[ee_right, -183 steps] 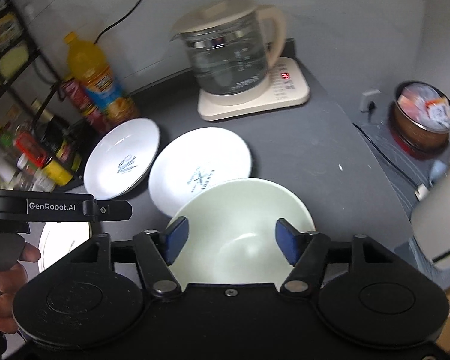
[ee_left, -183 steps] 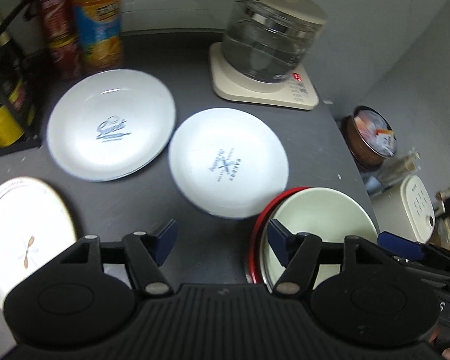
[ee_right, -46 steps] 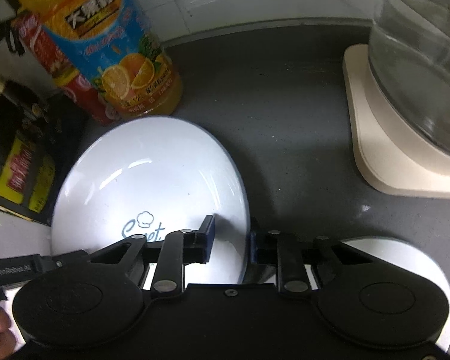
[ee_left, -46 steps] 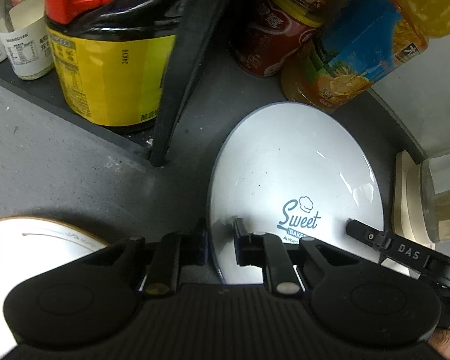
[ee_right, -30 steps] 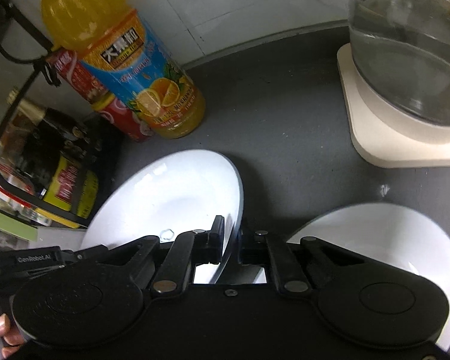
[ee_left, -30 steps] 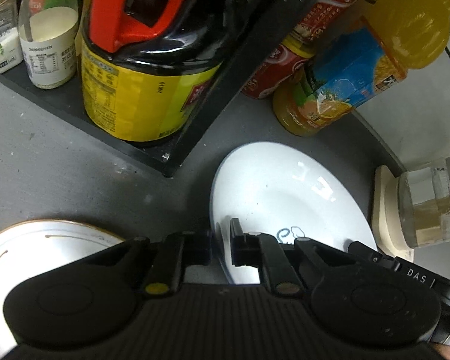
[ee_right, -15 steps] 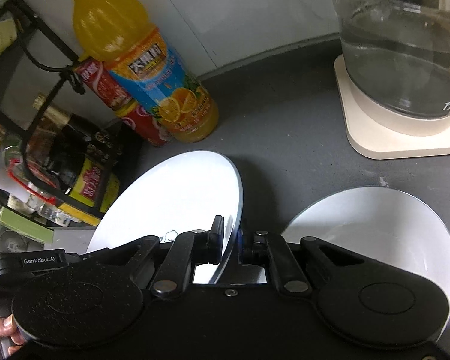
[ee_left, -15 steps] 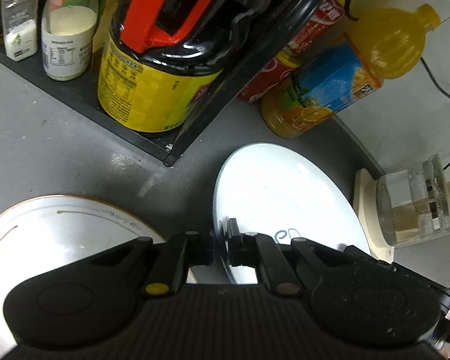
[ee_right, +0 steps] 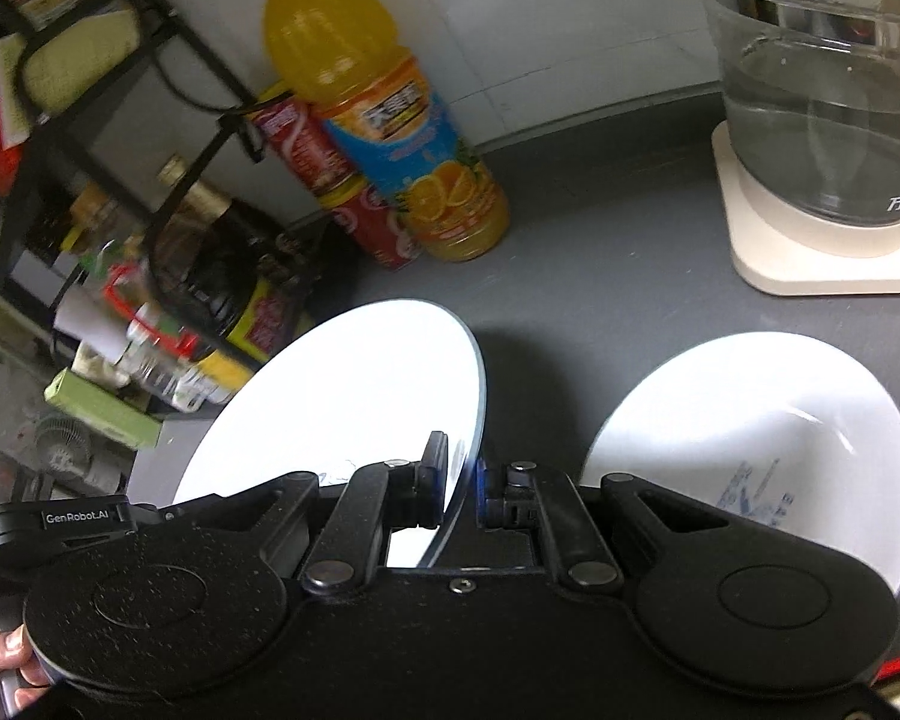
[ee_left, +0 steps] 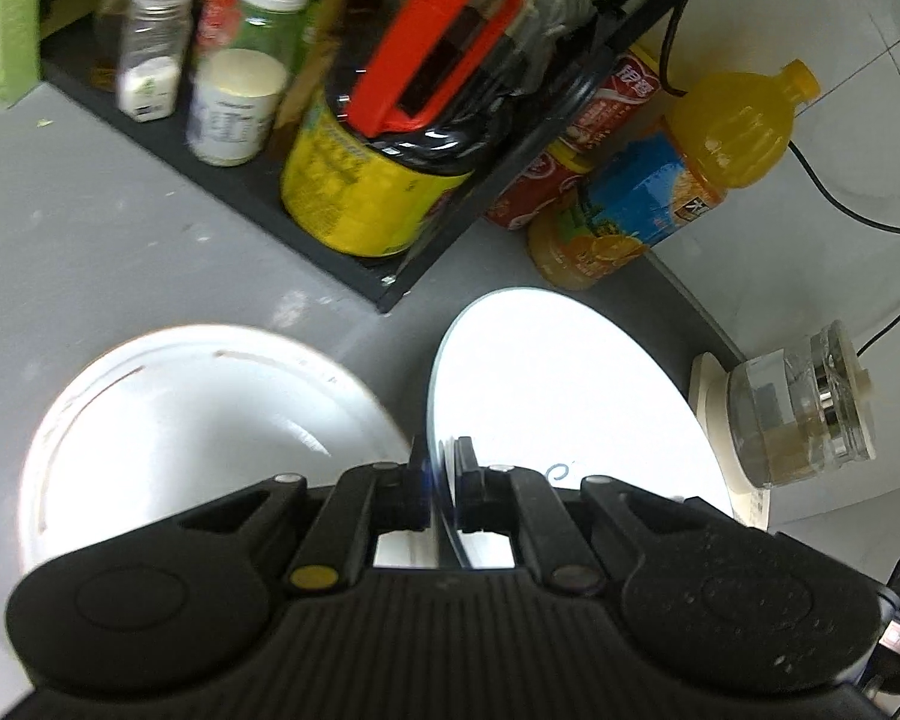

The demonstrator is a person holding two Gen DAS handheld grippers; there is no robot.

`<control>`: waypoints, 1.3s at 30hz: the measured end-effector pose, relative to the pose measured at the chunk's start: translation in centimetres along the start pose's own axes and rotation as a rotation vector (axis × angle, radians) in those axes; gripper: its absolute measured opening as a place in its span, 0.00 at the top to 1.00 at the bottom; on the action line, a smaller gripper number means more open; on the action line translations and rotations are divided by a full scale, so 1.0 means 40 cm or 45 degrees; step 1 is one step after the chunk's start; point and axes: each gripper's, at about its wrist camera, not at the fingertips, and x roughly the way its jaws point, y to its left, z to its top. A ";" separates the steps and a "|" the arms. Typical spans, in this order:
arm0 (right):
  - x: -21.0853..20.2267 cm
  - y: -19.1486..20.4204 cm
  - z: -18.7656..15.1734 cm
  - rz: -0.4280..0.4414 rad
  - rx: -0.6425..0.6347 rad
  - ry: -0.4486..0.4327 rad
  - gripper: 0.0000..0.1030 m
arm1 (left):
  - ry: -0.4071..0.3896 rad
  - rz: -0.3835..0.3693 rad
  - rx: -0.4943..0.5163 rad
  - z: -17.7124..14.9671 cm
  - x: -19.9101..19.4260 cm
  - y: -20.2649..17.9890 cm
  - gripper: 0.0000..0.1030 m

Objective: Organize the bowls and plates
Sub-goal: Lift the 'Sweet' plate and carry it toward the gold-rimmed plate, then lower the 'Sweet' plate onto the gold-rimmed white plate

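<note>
Because both the left gripper (ee_left: 441,489) and right gripper (ee_right: 459,495) pinched only the plate's (ee_left: 561,396) rim, I feared it slipping onto the counter (ee_right: 618,252).

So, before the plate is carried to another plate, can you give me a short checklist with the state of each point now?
1. Left tongs closed on the rim of the held plate: ok.
2. Right tongs closed on the opposite rim of the same plate: ok.
3. Plate clear of the counter: ok, it is tilted and casts a shadow underneath.
4. Plate clear of the orange juice bottle: ok, there is a gap.
5. Plate with gold rim free to receive it: ok, nothing lies on it.
6. Plate with blue print free: ok, though the tongs hide its near edge.
</note>
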 end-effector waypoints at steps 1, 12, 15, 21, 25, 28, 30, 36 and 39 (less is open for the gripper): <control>0.000 0.008 -0.006 0.006 -0.006 0.004 0.91 | -0.003 0.007 -0.008 -0.009 -0.009 0.008 0.95; 0.004 0.081 -0.083 0.060 -0.098 0.073 0.91 | -0.040 0.079 -0.116 -0.094 -0.101 0.094 0.95; 0.009 0.099 -0.104 0.067 -0.119 0.093 0.91 | -0.045 0.094 -0.146 -0.111 -0.116 0.119 0.95; 0.027 0.131 -0.134 0.073 -0.162 0.137 0.91 | -0.044 0.118 -0.197 -0.142 -0.132 0.174 0.95; 0.040 0.152 -0.146 0.072 -0.189 0.159 0.91 | -0.041 0.132 -0.229 -0.155 -0.136 0.207 0.95; 0.050 0.170 -0.152 0.065 -0.215 0.170 0.91 | -0.035 0.134 -0.260 -0.159 -0.136 0.232 0.95; 0.055 0.181 -0.153 0.054 -0.225 0.169 0.91 | -0.029 0.131 -0.276 -0.159 -0.132 0.246 0.94; 0.070 0.207 -0.159 0.017 -0.263 0.170 0.91 | -0.010 0.151 -0.300 -0.162 -0.110 0.268 0.92; 0.081 0.211 -0.164 -0.002 -0.269 0.186 0.91 | 0.006 0.164 -0.309 -0.164 -0.101 0.279 0.91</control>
